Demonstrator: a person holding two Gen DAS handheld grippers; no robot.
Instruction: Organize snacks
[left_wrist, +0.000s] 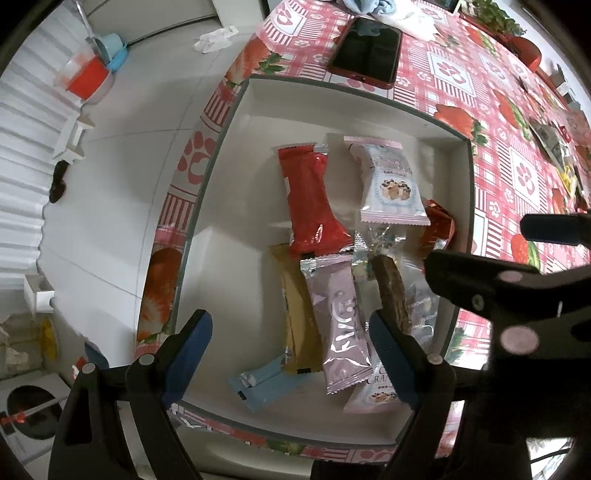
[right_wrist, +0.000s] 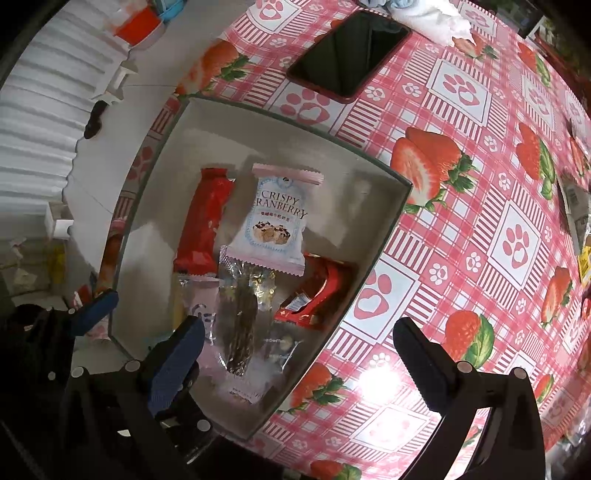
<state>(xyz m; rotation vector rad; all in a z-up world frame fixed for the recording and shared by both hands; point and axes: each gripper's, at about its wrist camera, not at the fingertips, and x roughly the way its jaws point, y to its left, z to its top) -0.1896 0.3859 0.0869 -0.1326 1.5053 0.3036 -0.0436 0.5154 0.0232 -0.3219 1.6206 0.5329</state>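
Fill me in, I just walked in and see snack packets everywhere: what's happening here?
A person is sorting snacks into a white box on the strawberry tablecloth, with a hand-held tool in each hand. Both the left tool and the right tool hang open and empty above it. Several packets already lie inside, among them a long red packet and a Crispy Cranberry packet. A phone lies beyond the box.

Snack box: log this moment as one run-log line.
left claw: open, empty, over box | right claw: open, empty, at box edge | box: several wrapped snacks | phone: on tablecloth beside box
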